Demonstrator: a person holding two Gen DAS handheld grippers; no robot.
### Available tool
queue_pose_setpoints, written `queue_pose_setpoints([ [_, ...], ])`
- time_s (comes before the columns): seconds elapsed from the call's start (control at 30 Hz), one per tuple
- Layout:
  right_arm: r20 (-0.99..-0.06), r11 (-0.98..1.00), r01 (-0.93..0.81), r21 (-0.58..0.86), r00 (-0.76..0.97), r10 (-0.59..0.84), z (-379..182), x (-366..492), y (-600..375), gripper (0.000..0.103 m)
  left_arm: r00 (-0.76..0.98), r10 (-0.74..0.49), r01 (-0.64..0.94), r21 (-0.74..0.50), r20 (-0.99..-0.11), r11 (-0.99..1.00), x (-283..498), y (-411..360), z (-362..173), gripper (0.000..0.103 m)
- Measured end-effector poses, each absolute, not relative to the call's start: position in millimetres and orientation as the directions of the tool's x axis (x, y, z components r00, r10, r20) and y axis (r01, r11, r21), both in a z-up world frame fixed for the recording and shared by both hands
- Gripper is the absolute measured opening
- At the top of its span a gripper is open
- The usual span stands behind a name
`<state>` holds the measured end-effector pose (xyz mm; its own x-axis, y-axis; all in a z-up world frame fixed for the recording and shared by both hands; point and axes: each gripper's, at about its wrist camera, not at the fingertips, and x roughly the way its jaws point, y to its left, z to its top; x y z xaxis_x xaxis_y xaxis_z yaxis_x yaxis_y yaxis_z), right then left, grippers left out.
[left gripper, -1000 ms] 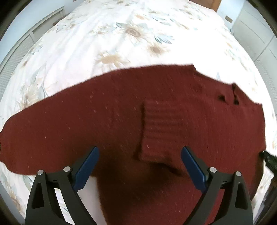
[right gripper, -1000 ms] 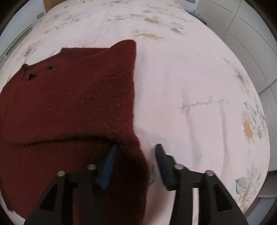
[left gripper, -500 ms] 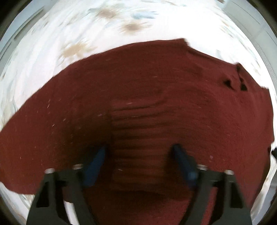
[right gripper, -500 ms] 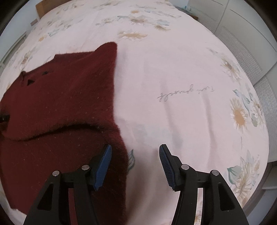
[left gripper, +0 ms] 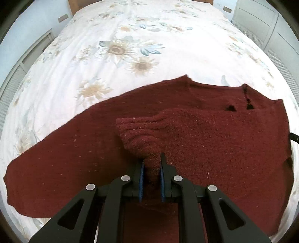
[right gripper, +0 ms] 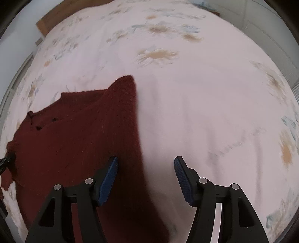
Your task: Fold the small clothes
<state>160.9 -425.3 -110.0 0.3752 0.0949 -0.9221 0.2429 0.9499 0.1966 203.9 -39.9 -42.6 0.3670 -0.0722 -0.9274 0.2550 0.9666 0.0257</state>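
A dark red knitted sweater (left gripper: 214,149) lies spread on the bed, one sleeve stretched out to the left (left gripper: 56,160) and the other folded across the body. My left gripper (left gripper: 151,168) is shut on the ribbed cuff (left gripper: 139,134) of the folded sleeve, bunching it up between the blue pads. In the right wrist view the sweater (right gripper: 74,142) fills the lower left. My right gripper (right gripper: 145,173) is open and empty, its left finger over the sweater's right edge and its right finger over bare sheet.
The bed has a white cover with sunflower prints (left gripper: 119,50). A wooden headboard (left gripper: 82,3) is at the far end, white cupboards (left gripper: 261,18) to the right. The right gripper's tip (left gripper: 294,138) shows at the sweater's right edge.
My left gripper closed on the folded sleeve's cuff and gathered it. My right gripper opened wider and moved forward along the sweater's right edge.
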Motion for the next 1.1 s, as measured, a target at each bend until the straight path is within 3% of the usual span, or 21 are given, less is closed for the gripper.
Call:
queue_pose_setpoints([
  [0.03,-0.923,0.949,0.232,0.213,0.365,0.118,-114,166,-421,0.062,0.365,-0.073,0.247,0.020,-0.928,0.969,205,-34,-45,0.012],
  [0.1,-0.924,0.945,0.228,0.236,0.354,0.146,-120,171,-417,0.032,0.360,-0.076,0.232,0.011,-0.930,0.973,206,-30,-47,0.012],
  [0.13,-0.925,0.943,0.225,0.244,0.346,0.157,-121,172,-416,0.021,0.357,-0.071,0.231,0.015,-0.931,0.973,205,-28,-49,0.012],
  [0.43,-0.943,0.959,0.241,0.150,0.325,0.066,-127,172,-415,0.020,0.362,-0.021,0.231,0.068,-0.932,0.971,201,-8,-83,0.016],
  [0.57,-0.936,0.966,0.225,0.124,0.349,0.039,-117,170,-406,0.027,0.381,-0.007,0.243,0.093,-0.925,0.965,201,-14,-79,0.027],
  [0.63,-0.927,0.970,0.218,0.110,0.374,0.021,-106,165,-400,0.033,0.387,0.008,0.241,0.110,-0.922,0.964,200,-16,-73,0.045],
  [0.67,-0.922,0.972,0.212,0.102,0.386,0.013,-100,163,-396,0.045,0.391,0.002,0.238,0.104,-0.920,0.966,199,-16,-68,0.052],
  [0.7,-0.916,0.974,0.205,0.098,0.401,0.008,-95,160,-393,0.054,0.400,-0.008,0.232,0.093,-0.916,0.968,198,-17,-63,0.066],
  [0.73,-0.904,0.977,0.191,0.094,0.427,0.004,-86,157,-387,0.069,0.415,-0.027,0.224,0.073,-0.910,0.972,197,-16,-55,0.083],
  [0.77,-0.893,0.980,0.176,0.091,0.450,0.002,-78,154,-380,0.078,0.427,-0.047,0.219,0.053,-0.903,0.974,198,-17,-50,0.089],
  [0.8,-0.881,0.983,0.158,0.090,0.473,0.005,-71,153,-371,0.079,0.437,-0.066,0.221,0.036,-0.897,0.975,197,-19,-43,0.099],
  [1.1,-0.841,0.998,0.026,0.059,0.540,0.036,-59,149,-286,0.089,0.472,-0.151,0.275,-0.018,-0.868,0.961,186,-64,-24,0.102],
])
